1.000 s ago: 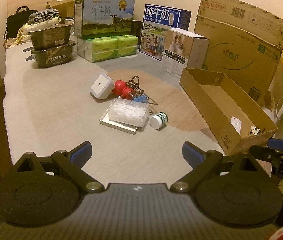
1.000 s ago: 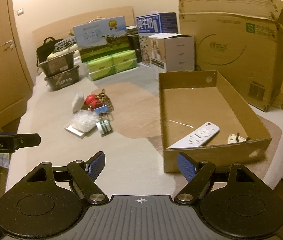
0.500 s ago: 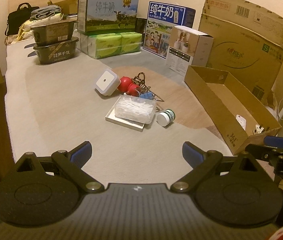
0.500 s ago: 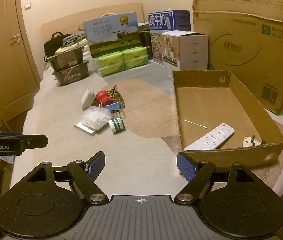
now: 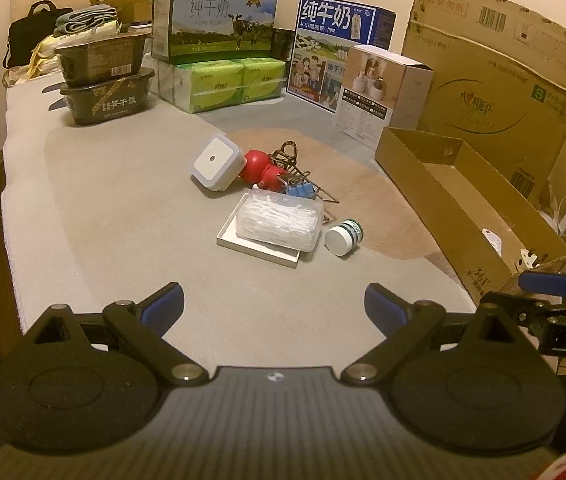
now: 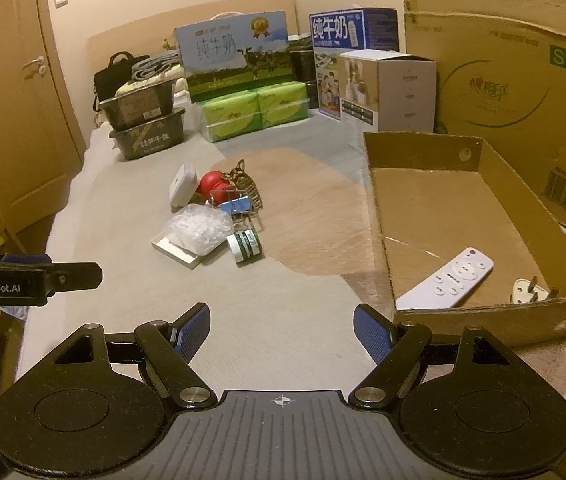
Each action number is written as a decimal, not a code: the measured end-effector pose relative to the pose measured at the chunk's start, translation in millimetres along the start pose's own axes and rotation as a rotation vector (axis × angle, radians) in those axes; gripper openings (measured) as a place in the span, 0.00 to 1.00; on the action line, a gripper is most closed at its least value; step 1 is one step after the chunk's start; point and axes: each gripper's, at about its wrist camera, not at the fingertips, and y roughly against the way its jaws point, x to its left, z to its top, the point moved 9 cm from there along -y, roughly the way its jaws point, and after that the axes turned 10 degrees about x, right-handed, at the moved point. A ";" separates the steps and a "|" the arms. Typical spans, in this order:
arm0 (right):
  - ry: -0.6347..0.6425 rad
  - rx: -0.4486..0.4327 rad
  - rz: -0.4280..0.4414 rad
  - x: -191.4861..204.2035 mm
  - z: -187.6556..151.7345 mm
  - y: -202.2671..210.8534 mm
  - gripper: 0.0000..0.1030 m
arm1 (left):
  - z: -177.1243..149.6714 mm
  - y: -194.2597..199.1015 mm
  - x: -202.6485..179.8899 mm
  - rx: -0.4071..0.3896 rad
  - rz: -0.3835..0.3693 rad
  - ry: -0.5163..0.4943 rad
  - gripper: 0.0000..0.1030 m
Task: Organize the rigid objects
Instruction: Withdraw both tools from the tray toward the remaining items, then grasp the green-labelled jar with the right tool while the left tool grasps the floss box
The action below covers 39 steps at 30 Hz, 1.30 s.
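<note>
Left wrist view: left gripper [image 5: 274,305] is spread wide, empty, above the bed surface [image 5: 123,216]. Right gripper [image 6: 281,327] is likewise spread, empty. Ahead lies the object cluster: cotton-swab box [image 5: 279,221], small jar [image 5: 343,236], white night light [image 5: 217,161]. Cardboard tray [image 6: 379,216] holds a remote [image 6: 447,278].

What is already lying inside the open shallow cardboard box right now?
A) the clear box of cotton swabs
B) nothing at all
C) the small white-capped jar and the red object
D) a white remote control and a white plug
D: the right wrist view shows the white remote control and a white plug on the floor of the shallow cardboard box, while the white-capped jar and cotton swab box lie outside it on the bed.
</note>
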 end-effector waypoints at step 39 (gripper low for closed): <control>0.207 0.074 0.081 27.8 65.7 -154.1 0.50 | 49.3 -107.2 37.4 0.041 -0.053 -0.094 0.93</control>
